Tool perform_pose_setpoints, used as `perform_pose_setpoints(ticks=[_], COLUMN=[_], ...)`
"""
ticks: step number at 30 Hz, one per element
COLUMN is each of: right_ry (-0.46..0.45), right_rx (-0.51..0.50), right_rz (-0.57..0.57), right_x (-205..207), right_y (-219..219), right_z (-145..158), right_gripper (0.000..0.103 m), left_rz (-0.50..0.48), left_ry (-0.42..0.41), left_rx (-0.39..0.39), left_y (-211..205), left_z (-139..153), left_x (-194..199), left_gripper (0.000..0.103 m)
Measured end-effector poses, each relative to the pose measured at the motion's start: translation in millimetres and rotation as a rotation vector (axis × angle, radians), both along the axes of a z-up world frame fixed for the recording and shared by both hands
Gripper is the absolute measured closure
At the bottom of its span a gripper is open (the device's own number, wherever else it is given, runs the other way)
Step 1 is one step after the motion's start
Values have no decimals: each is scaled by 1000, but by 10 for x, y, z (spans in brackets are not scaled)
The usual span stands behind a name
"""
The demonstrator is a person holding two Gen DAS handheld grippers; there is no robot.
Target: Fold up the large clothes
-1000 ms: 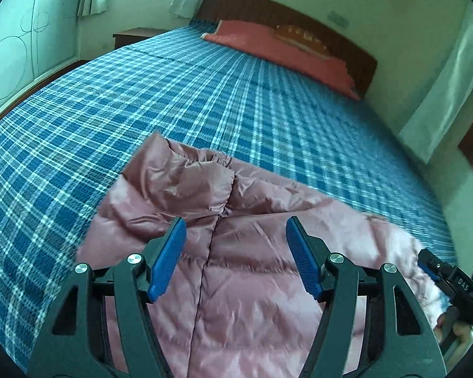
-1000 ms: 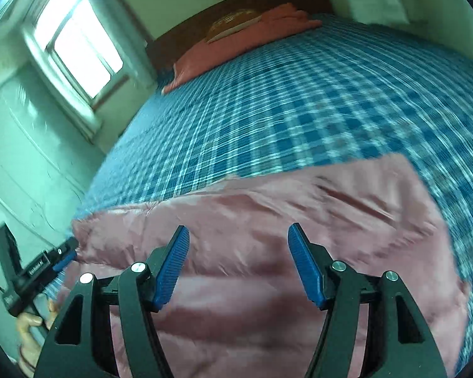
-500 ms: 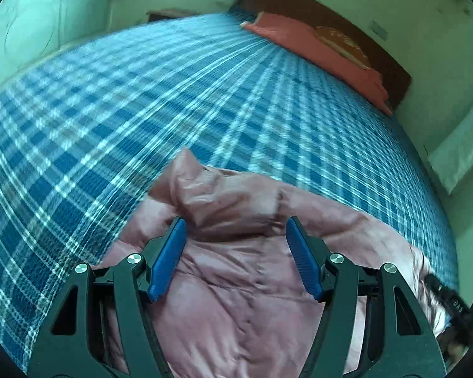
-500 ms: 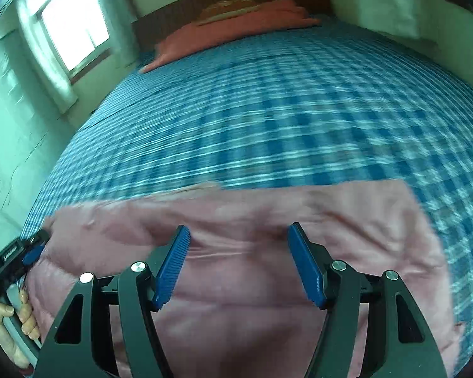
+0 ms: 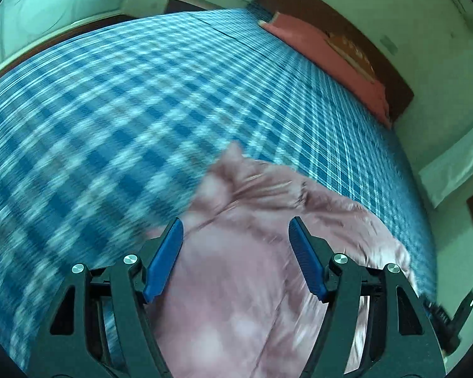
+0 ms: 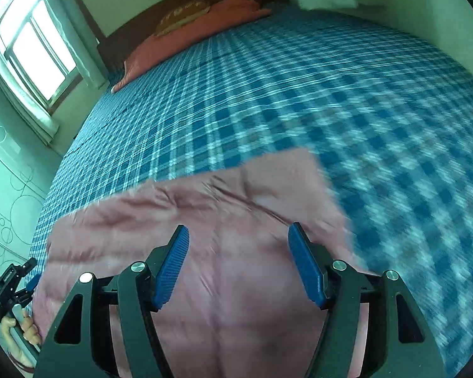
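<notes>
1. A pink quilted jacket (image 5: 236, 283) of glossy, puffy fabric lies spread on the near part of a bed, with stitched seams and soft creases across it.
2. The bed's sheet (image 5: 126, 110) is a blue and white plaid, flat and smooth.
3. The left gripper (image 5: 236, 258) hangs over the jacket's rumpled, gathered end; its jaws are opening, the ribbed blue pads wide apart and holding nothing.
4. The right gripper (image 6: 238, 264) hangs over the jacket's straight, square-cornered edge; its jaws stand wide with nothing gripped.
5. A coral pillow (image 6: 186, 41) lies against a dark wooden headboard (image 5: 347, 31) at the far end.
</notes>
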State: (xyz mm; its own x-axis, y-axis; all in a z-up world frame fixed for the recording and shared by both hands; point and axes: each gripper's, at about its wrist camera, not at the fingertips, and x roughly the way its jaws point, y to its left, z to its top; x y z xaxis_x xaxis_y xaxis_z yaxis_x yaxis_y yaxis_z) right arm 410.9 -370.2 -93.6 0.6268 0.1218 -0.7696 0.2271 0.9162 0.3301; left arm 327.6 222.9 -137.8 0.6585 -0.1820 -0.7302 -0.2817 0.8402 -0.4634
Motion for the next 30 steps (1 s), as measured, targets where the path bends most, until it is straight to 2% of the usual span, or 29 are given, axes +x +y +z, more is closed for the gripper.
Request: perform_pose_setpoints(ticks=[4, 8, 10, 13, 16, 19, 21, 23, 25, 27, 28, 29, 30], right_ry=[-12, -18, -18, -27, -40, -52, -63, -109, -123, -134, -138, -146, -147], right_rx=[12, 81, 130, 249, 374, 508, 521, 531, 561, 589, 589, 583, 562], right_rz=[-43, -106, -124, -147, -165, -156, -156, -172, -201, -226, -237, -246, -248], right_x=[-613, -1346, -1640, -2129, -2387, -2438, -2389, -2303, -2192, -2089, -2061, -2030, -1997], right_y=[-294, -547, -612, -621, -544, -388, -309, -272, -261, -263, -270, -259, -240], right_z=[43, -22, -91, -265, -406, -586, -618, -603, -635, -681, -696, -697, -684], right_gripper=[38, 38, 38, 38, 38, 38, 38, 38, 38, 38, 38, 46, 58], left_rz=[82, 157, 192, 206, 190, 148, 137, 158, 222, 241, 263, 288, 299], left_ry=[19, 63, 45, 0, -60, -80, -54, -29, -50, -63, -52, -46, -37], left_rx=[-52, -103, -139, -143, -198, -275, -309, -401, -411, -420, -428, -431, -418], left_y=[323, 555, 604, 504, 308, 87, -13, -64, -57, -54, -48, -49, -60], left_z=[-64, -240, -282, -227, -210, -278, -364, -493, -518, -515, -536, -556, -563], left_x=[-530, -1075, -1388, -1806, -2155, -2211, -2170, -2045, -1943, -1865, -1817, -1793, -1774], left_gripper=[33, 33, 33, 33, 31, 27, 27, 26, 26, 26, 33, 45, 50])
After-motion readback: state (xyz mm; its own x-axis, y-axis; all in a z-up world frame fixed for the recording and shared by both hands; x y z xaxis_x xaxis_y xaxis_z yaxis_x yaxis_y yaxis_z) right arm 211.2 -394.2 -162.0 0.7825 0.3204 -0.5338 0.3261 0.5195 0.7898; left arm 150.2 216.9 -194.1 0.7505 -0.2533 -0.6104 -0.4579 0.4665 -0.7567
